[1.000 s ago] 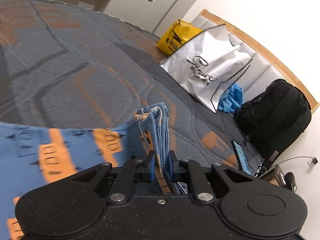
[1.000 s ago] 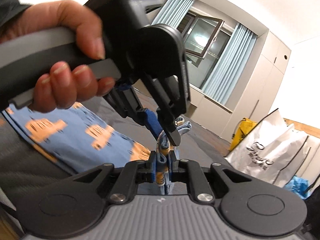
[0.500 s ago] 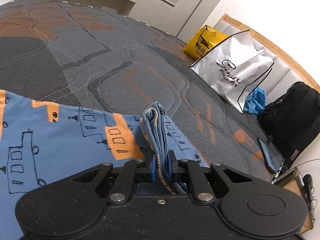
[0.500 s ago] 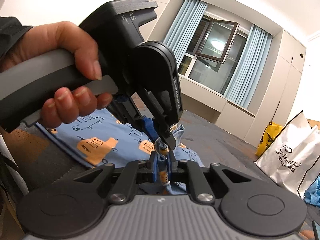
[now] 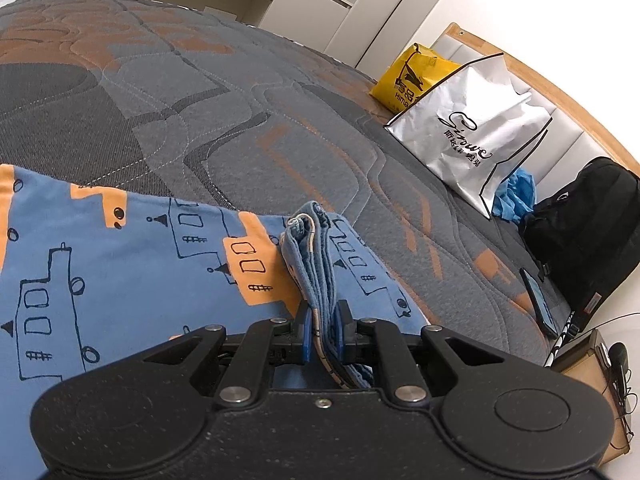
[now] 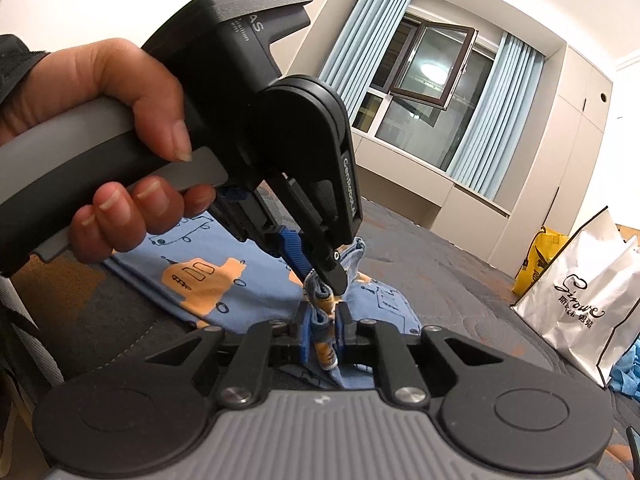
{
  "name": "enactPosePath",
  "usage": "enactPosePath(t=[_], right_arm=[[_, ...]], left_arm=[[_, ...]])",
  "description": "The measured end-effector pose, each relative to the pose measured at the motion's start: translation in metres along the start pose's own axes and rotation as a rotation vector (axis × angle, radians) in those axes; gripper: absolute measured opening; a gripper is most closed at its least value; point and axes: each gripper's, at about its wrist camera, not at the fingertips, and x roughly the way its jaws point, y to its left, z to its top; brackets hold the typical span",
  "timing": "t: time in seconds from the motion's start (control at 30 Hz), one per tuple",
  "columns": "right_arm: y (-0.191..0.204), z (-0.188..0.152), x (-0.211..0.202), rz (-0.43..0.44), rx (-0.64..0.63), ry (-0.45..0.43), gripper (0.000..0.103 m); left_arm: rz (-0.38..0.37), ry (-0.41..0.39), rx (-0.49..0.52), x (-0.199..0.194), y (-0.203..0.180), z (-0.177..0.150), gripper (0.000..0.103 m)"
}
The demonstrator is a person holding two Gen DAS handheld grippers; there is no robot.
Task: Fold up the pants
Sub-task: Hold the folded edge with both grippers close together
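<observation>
Pants (image 5: 120, 280) edge pinched in left tool (image 5: 323, 330); right tool (image 6: 322, 330) opening around same bunch. Risk: fold springing apart if released unevenly.

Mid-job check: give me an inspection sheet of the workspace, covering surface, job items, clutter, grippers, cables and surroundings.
Surface: quilted grey-and-orange bed.
Job's things: blue patterned pants, partly flat, one bunched edge raised.
Clutter: silver bag, yellow bag, black backpack, phone, blue cloth.
Grippers: left gripper clamped on the bunched edge; right gripper jaws opening, fabric between them.
Cables: thin cable beside the bed.
Surroundings: window, curtains, cabinets.
</observation>
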Motion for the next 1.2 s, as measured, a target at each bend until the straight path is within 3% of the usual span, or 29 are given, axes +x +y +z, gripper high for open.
enactPosePath(t=[0.6, 1.1, 1.2], right_arm=[[0.0003, -0.0012, 0.0022, 0.005, 0.005, 0.017, 0.036], [0.0046, -0.0005, 0.007, 0.025, 0.009, 0.031, 0.036], [0.0032, -0.0001, 0.0067, 0.025, 0.014, 0.034, 0.029]], left_arm=[[0.004, 0.003, -0.006, 0.0003, 0.0007, -0.001, 0.012], [0.001, 0.002, -0.008, 0.0002, 0.0006, -0.0012, 0.012], [-0.003, -0.001, -0.007, -0.0008, -0.0018, -0.0024, 0.012]])
